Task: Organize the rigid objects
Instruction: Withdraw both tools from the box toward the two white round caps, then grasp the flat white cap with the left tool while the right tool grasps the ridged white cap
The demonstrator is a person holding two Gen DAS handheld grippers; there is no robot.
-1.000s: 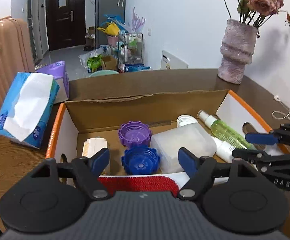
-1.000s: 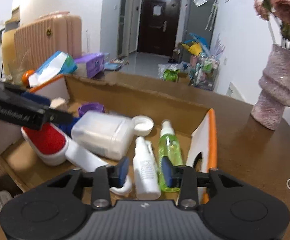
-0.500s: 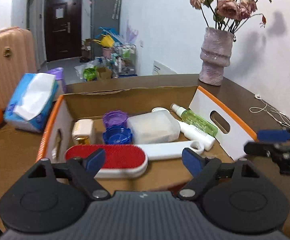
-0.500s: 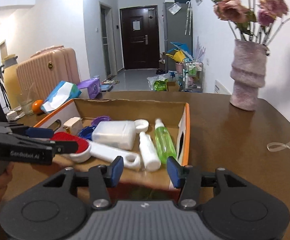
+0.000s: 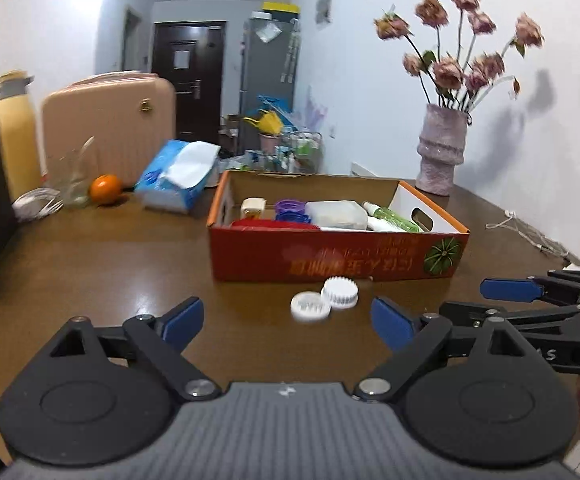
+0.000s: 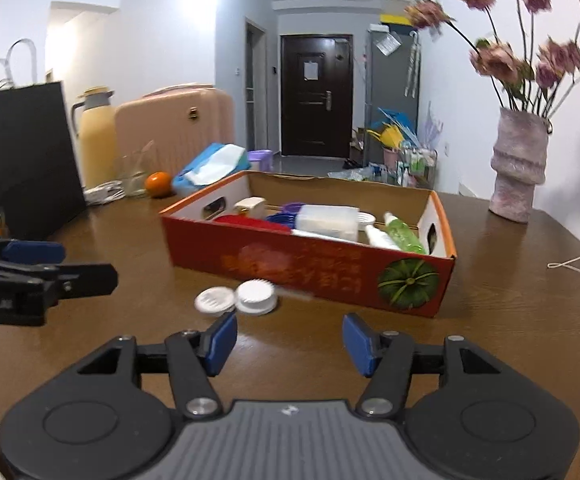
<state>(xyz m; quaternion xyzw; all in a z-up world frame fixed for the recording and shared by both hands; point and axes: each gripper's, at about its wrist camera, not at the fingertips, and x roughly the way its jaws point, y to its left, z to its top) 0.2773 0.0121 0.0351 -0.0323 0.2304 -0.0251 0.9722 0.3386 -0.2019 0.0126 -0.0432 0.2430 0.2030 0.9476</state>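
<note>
**Both grippers empty above the table, cardboard box of items ahead**

Two hand-held grippers hovered over a brown wooden table (image 5: 90,264), both aimed toward a red cardboard box (image 5: 330,256) with orange-edged flaps. The left gripper (image 5: 288,322) had its blue-padded jaws spread wide, and they had just been opening further, with nothing between them. The right gripper (image 6: 288,344) stood at a medium gap, its jaws also just opening, and it too held nothing.

The box sat near the middle of the table, just beyond both grippers. Inside it lay a red lint brush (image 6: 250,222), a purple lid (image 5: 290,207), a translucent plastic container (image 6: 328,220), a white bottle (image 6: 378,236), a green spray bottle (image 6: 404,236) and a small cream-coloured jar (image 6: 250,205).

Two white ridged caps (image 5: 324,298) rested side by side on the table, touching each other, just in front of the box's near wall and between the box and the grippers.

To the left, well apart from the box, were a blue tissue pack (image 5: 178,176), an orange (image 5: 106,189) and a pink suitcase (image 5: 110,128). A pale vase of dried roses (image 5: 444,148) stood at the far right of the table.
</note>
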